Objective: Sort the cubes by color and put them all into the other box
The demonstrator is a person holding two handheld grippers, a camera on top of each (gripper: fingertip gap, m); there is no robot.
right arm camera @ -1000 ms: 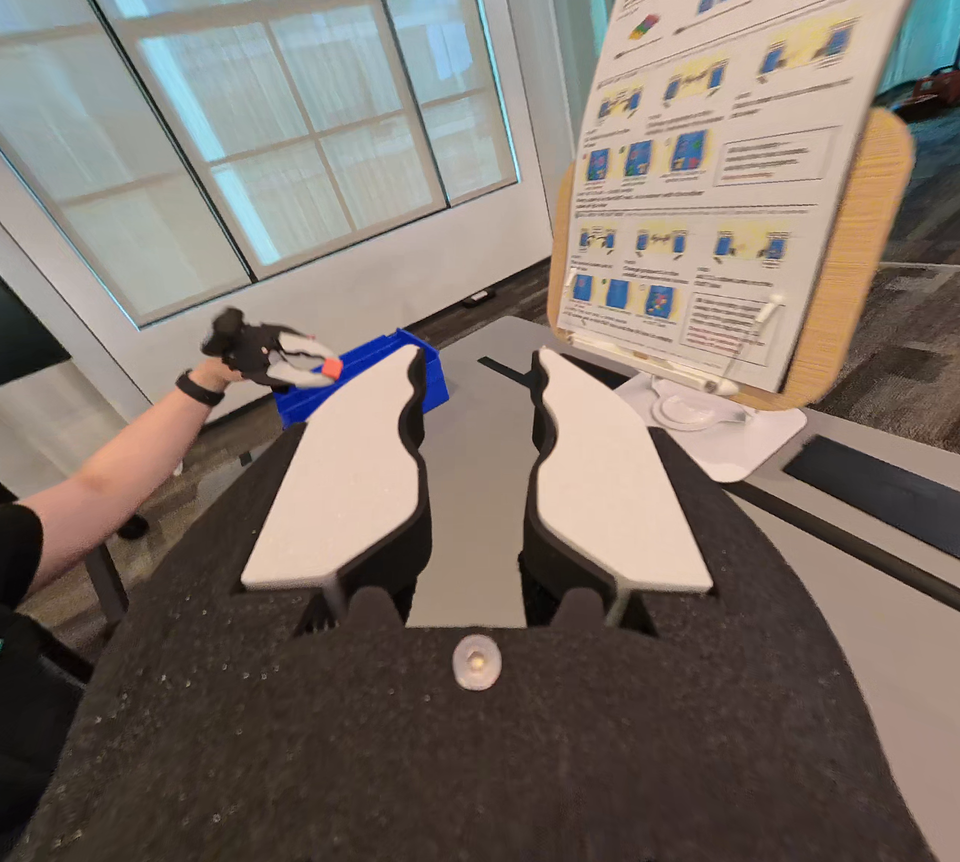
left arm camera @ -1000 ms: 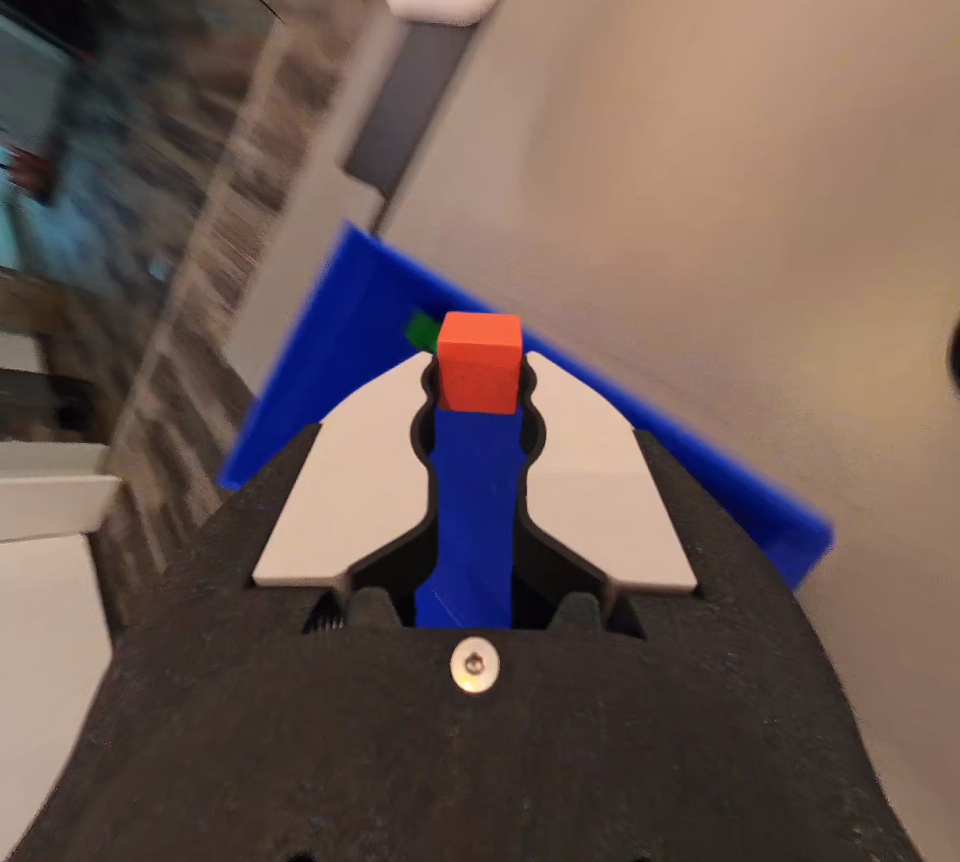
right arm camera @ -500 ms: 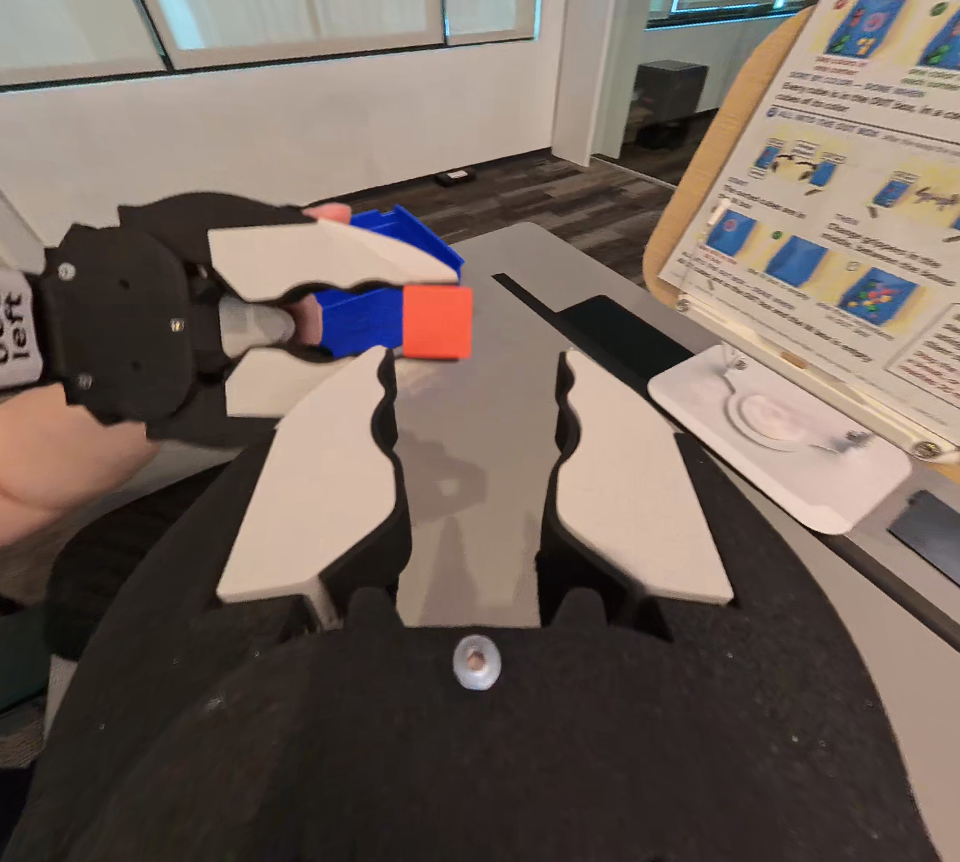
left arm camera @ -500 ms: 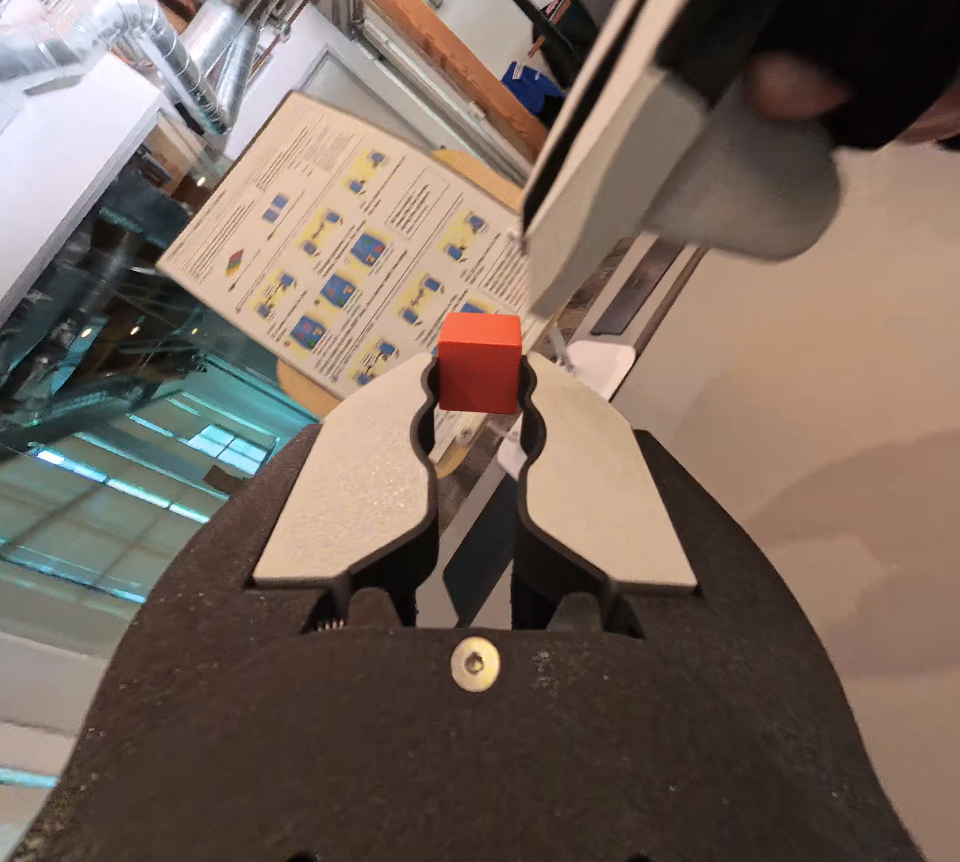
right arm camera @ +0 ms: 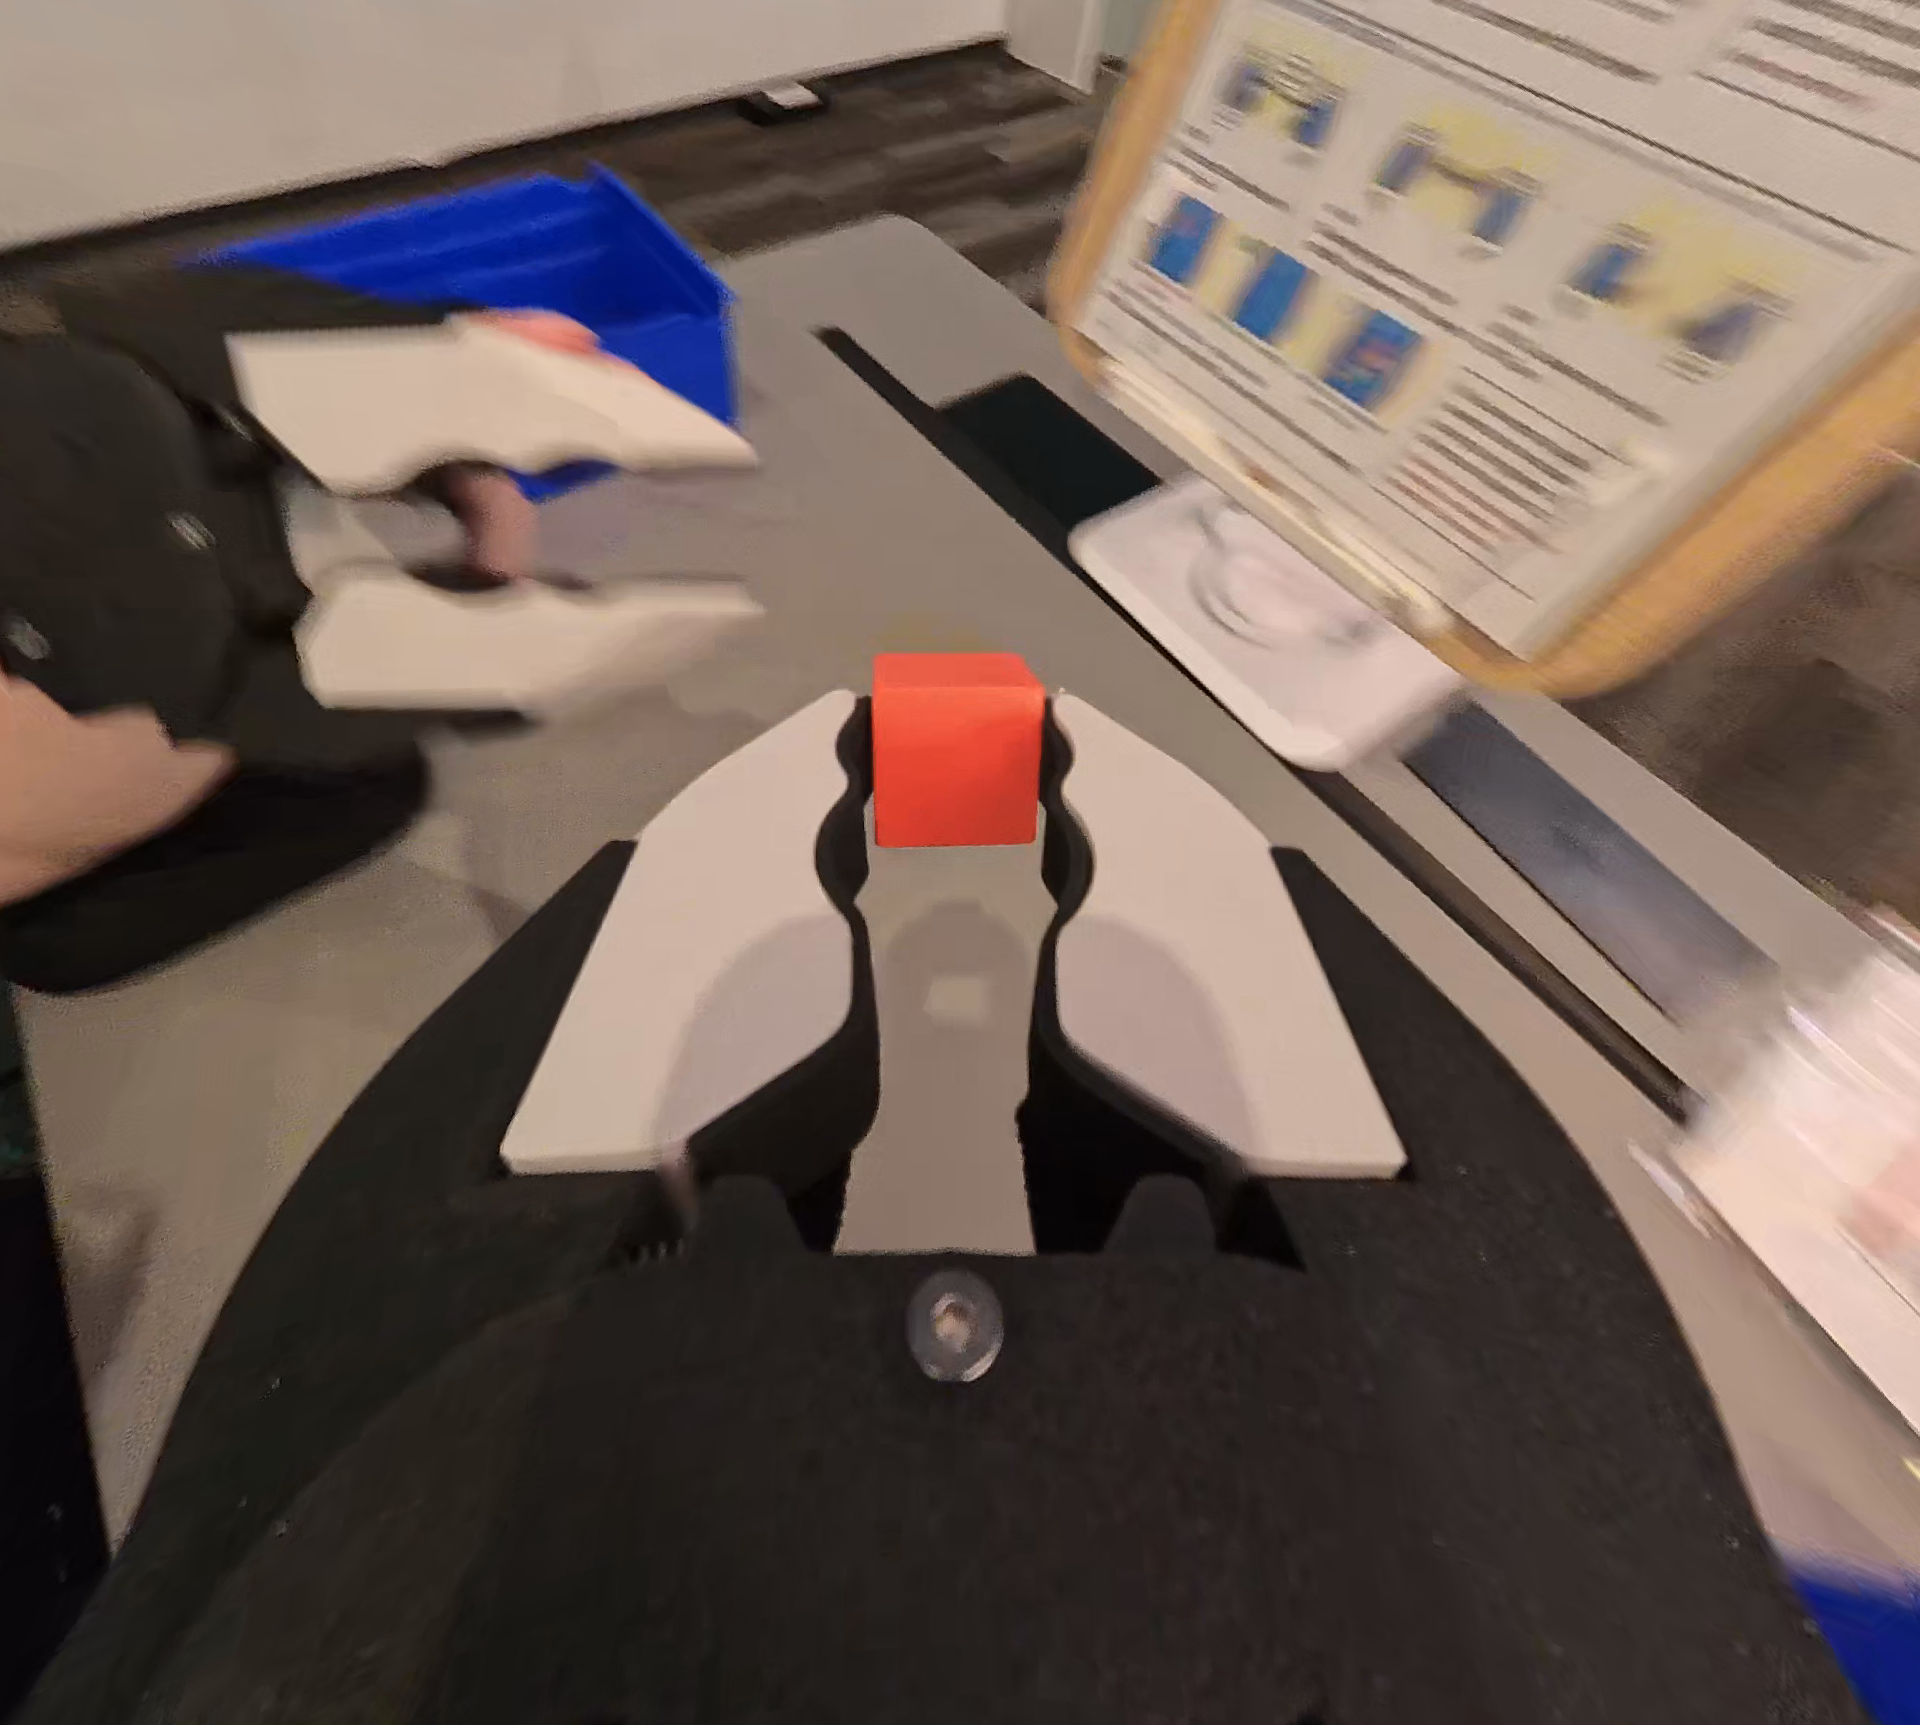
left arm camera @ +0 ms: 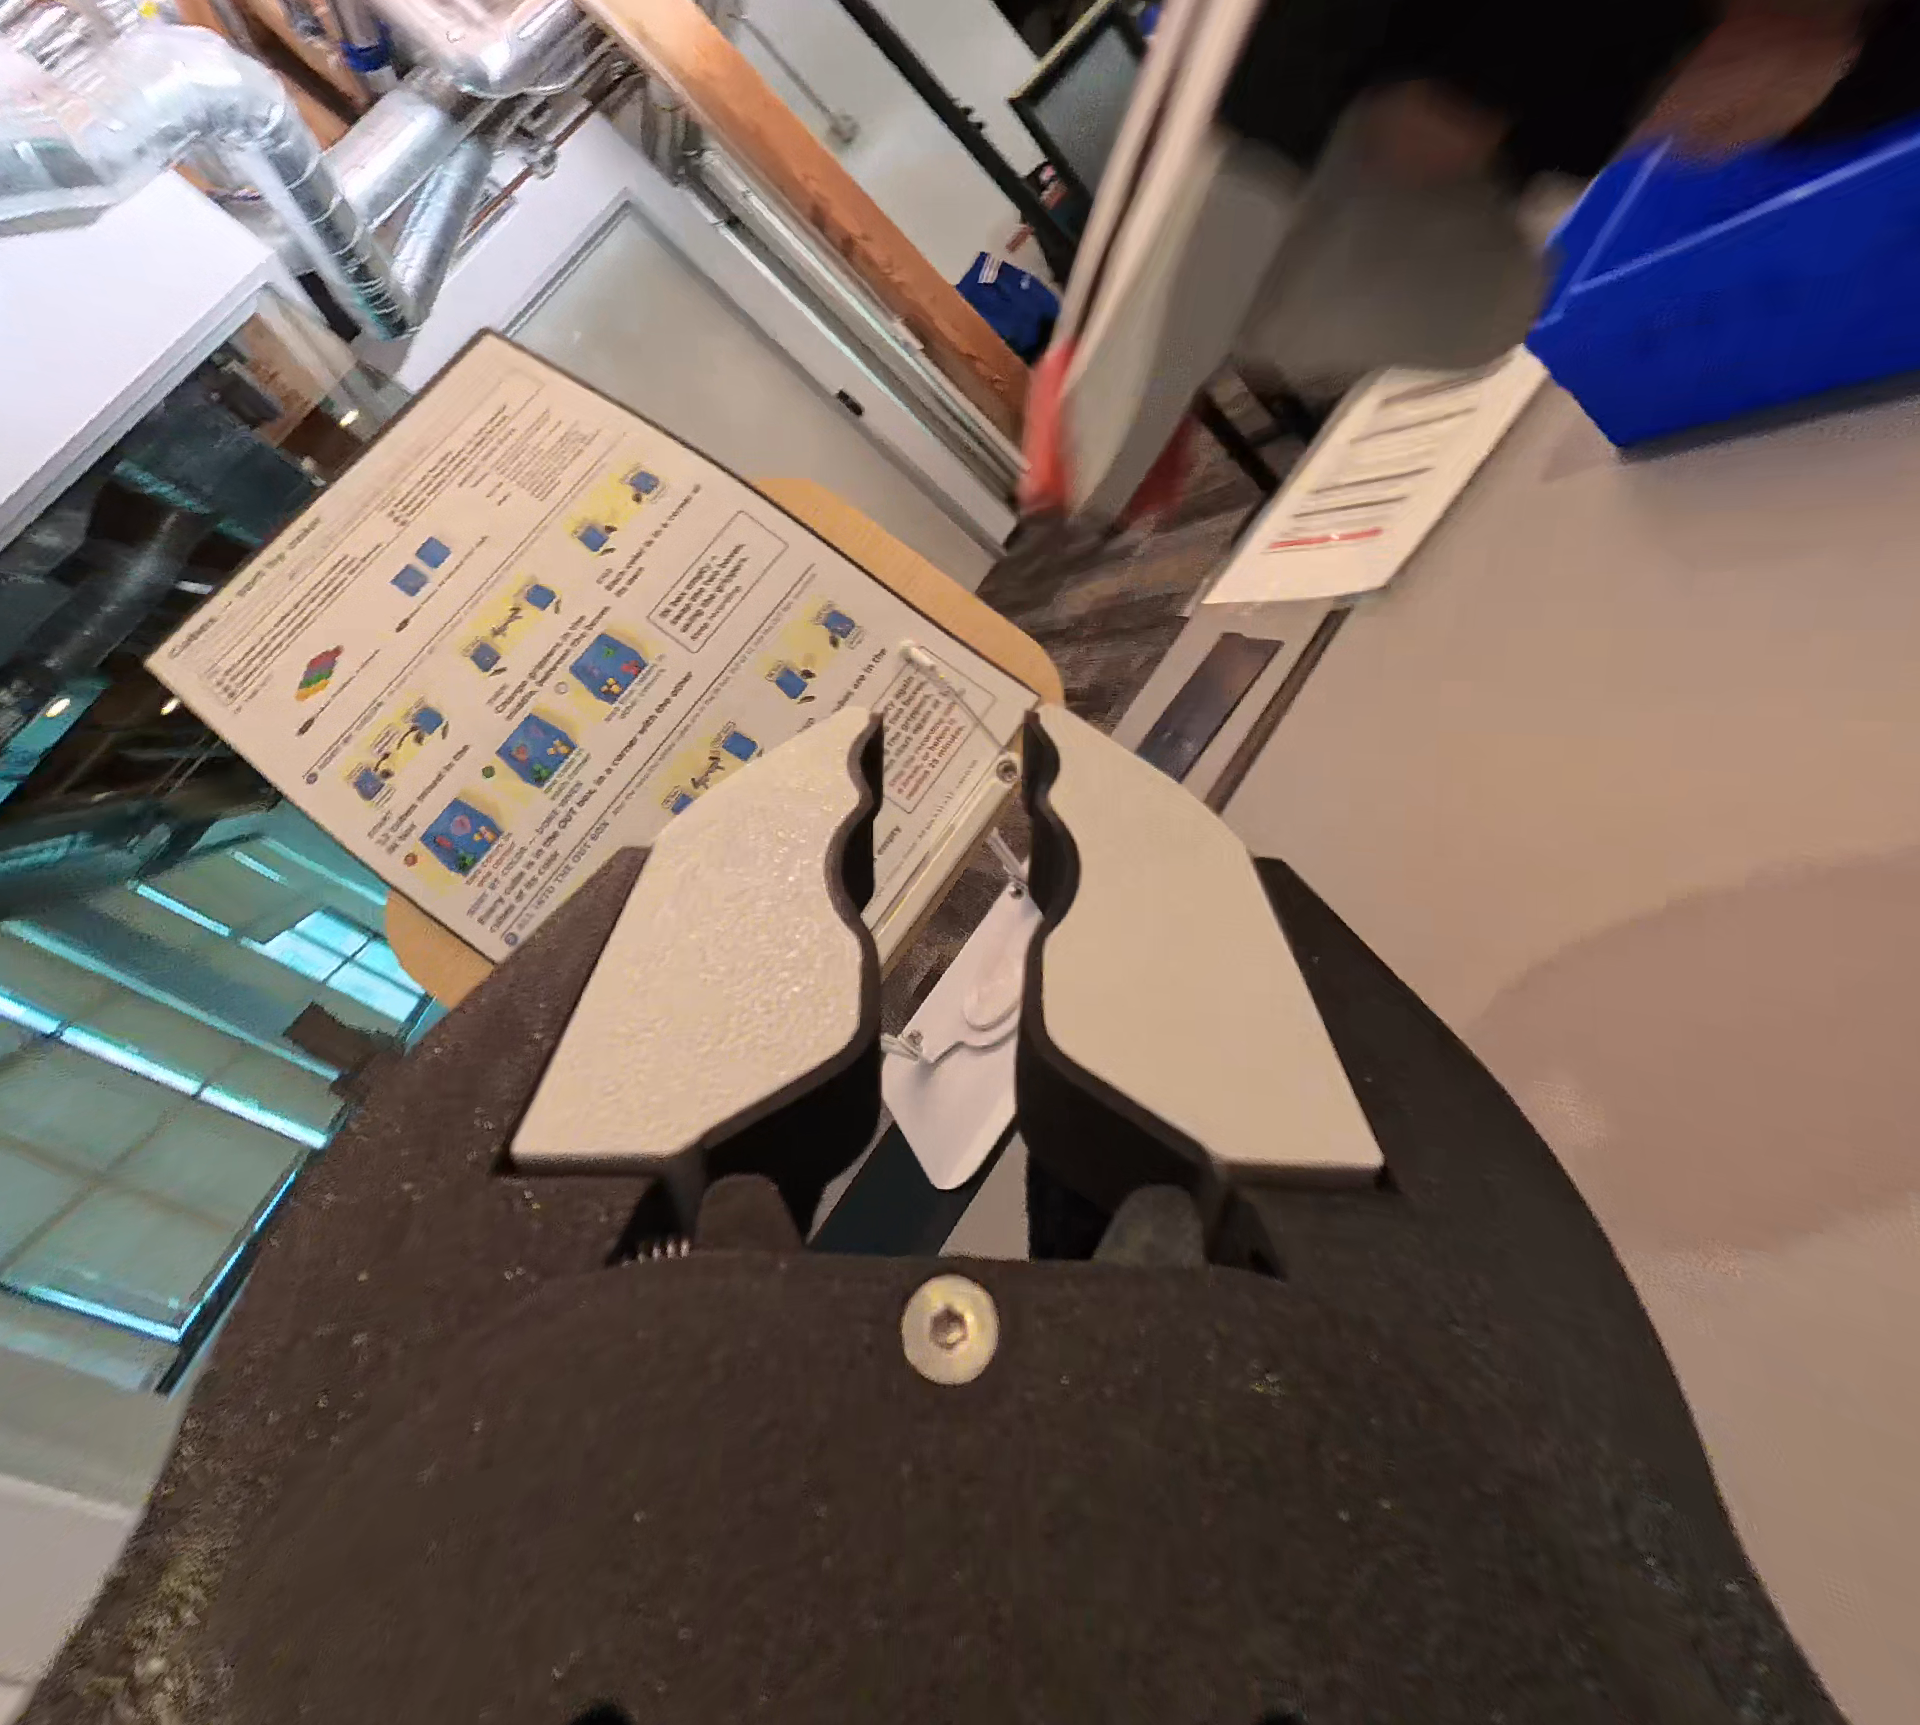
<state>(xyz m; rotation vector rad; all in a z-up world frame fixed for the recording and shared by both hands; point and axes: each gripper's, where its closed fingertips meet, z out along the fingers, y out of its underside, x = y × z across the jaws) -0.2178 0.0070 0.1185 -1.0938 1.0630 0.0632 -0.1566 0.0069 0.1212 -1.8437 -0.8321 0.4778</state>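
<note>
My right gripper [right arm camera: 954, 711] is shut on an orange-red cube [right arm camera: 956, 750] and holds it above the grey table [right arm camera: 914, 428]. My left gripper [left arm camera: 951, 725] is open and empty, tilted, above the table. In the right wrist view it shows blurred at the left [right arm camera: 717, 522], jaws apart, in front of a blue box [right arm camera: 499, 252]. In the left wrist view the right gripper [left arm camera: 1101, 470] is a blur at the upper right with a sliver of the cube [left arm camera: 1042, 428] at its tip, next to another blue box [left arm camera: 1745, 293].
An instruction board on a wooden stand [right arm camera: 1507, 169] with a white base [right arm camera: 1247, 605] stands at the far side of the table; it also shows in the left wrist view [left arm camera: 582, 636]. A paper sheet [left arm camera: 1371, 480] lies near the blue box.
The orange-red cube has passed from my left gripper to my right one. The left jaws opened and drew away; the right jaws closed on the cube.
</note>
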